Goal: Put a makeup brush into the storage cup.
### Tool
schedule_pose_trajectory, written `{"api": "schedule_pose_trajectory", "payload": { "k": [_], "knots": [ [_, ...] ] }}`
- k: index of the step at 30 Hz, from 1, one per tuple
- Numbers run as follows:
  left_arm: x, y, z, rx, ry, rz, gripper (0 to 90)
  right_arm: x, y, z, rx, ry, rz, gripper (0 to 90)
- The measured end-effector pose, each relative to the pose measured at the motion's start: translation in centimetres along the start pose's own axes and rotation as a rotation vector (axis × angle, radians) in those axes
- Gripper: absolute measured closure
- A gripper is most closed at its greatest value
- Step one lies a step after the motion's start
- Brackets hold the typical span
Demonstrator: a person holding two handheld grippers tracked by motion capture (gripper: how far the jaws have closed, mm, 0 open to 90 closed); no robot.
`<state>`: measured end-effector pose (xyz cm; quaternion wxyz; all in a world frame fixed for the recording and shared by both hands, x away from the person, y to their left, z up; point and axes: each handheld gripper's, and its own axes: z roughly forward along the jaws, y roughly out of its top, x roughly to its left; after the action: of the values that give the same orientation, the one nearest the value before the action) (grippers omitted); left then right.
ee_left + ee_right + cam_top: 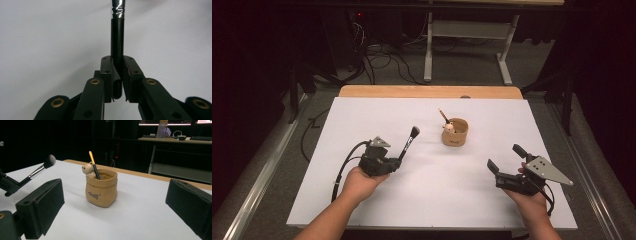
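My left gripper is shut on the black handle of a makeup brush, whose bristle head points up and away toward the pot. In the left gripper view the brush handle is clamped between the two jaws, its silver ferrule at the top. A tan bag-shaped pot stands mid-table, holding a thin brush and a small bear figure. My right gripper is open at the right front of the table, jaws wide apart, aimed at the pot. The makeup brush also shows in the right gripper view, at its left.
A white sheet covers the table, with a wooden edge at the far side. Beyond it stand a metal frame and floor cables. A desk with equipment lies far back.
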<state>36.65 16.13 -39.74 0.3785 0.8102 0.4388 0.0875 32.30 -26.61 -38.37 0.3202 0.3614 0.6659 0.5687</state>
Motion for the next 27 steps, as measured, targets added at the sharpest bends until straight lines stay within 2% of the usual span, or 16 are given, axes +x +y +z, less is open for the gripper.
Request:
{"api": "schedule_pose_trajectory", "payload": {
  "k": [2, 5, 9, 15, 19, 27],
  "knots": [
    [0.0, -0.3, -0.1, -0.038, 0.005, -0.006, 79.5, 0.0, 0.0, 0.0, 0.003, 0.002, 0.000, 3.6],
    [0.1, -0.6, 0.1, -0.065, 0.024, -0.011, 79.4, 0.0, 0.0, 0.0, 0.007, 0.003, -0.001, 3.6],
    [0.2, -0.9, 0.2, -0.092, 0.030, -0.015, 79.5, 0.0, 0.0, 0.0, 0.000, -0.002, -0.002, 3.6],
    [0.1, -1.3, 0.4, -0.136, 0.005, -0.018, 79.5, 0.1, 0.0, 0.1, 0.006, 0.004, 0.003, 3.5],
    [0.0, -1.7, 0.7, -0.161, 0.005, -0.013, 79.4, 0.1, 0.0, 0.0, 0.008, 0.001, 0.007, 3.6],
    [0.5, -2.6, 0.6, -0.246, -0.014, -0.034, 79.4, 0.1, -0.1, 0.2, 0.002, 0.002, -0.002, 3.6]
  ]
}}
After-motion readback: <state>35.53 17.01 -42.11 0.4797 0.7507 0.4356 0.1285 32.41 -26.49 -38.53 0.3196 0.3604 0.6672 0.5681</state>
